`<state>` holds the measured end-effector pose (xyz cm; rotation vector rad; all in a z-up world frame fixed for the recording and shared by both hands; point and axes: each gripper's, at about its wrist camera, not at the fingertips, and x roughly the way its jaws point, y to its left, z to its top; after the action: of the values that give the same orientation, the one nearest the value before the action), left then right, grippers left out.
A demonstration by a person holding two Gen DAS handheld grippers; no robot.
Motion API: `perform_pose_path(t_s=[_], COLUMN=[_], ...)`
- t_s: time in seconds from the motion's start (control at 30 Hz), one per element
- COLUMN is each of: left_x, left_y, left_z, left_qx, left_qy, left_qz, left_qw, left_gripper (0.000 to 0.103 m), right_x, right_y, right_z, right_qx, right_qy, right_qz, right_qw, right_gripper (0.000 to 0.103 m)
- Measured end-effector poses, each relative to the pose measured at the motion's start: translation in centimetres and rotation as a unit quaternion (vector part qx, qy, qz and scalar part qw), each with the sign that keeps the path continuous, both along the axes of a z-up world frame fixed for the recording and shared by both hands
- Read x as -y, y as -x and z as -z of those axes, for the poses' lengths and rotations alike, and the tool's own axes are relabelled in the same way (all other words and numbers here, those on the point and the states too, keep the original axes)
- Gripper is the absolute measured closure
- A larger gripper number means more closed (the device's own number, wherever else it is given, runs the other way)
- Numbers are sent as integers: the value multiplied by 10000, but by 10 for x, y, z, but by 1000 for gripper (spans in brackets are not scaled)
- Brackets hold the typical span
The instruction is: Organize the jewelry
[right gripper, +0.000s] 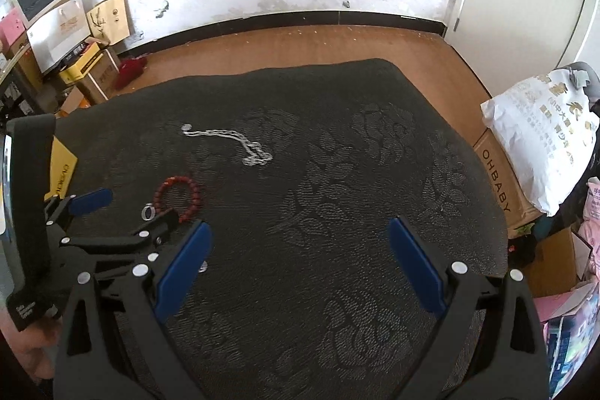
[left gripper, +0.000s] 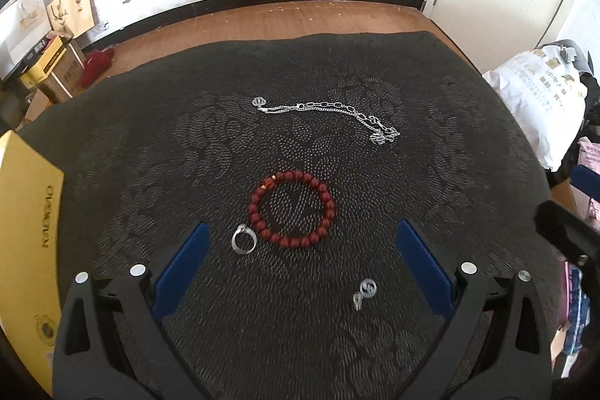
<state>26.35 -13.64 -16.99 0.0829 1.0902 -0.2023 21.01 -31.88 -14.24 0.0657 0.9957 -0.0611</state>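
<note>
One bracelet (left gripper: 292, 208), one chain (left gripper: 330, 115), two rings (left gripper: 243, 239).

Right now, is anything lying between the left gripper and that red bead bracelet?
Nothing blocks it. The left gripper is open above the dark cloth, the red bracelet just ahead. A silver ring lies beside the bracelet, apparently touching its near-left edge, not across the way.

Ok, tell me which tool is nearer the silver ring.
Left. The left tool hovers open right over the silver ring; the right tool sits open, off to the ring's right.
</note>
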Motion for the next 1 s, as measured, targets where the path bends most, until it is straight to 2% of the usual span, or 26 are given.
perform_pose_path(t_s=[0.47, 0.53, 0.77, 0.83, 0.87, 0.9, 1.0], left_x=[8, 11, 14, 13, 13, 15, 15], left_y=[-34, -34, -35, -33, -32, -30, -28], left_z=[51, 52, 54, 52, 50, 49, 45], left_qx=[-195, -42, 117, 161, 213, 251, 272], left_qy=[-64, -259, -278, -286, -291, -297, -343], left_qz=[-10, 30, -32, -35, -11, 32, 109], left_qw=[9998, 9997, 9995, 9995, 9993, 9992, 9990], left_gripper=[6, 6, 8, 16, 27, 42, 57], right_x=[9, 8, 2, 1, 1, 1, 0], right_y=[-10, -11, -16, -18, -19, -20, -23], right_z=[23, 24, 33, 34, 34, 34, 34], right_qx=[-130, -141, -208, -212, -207, -203, -185], right_qy=[105, 97, 102, 101, 95, 94, 85], right_qz=[16, -11, -96, -84, -78, -70, -40], right_qw=[9999, 9999, 9997, 9997, 9997, 9997, 9998], right_gripper=[11, 11, 11, 11, 11, 11, 11])
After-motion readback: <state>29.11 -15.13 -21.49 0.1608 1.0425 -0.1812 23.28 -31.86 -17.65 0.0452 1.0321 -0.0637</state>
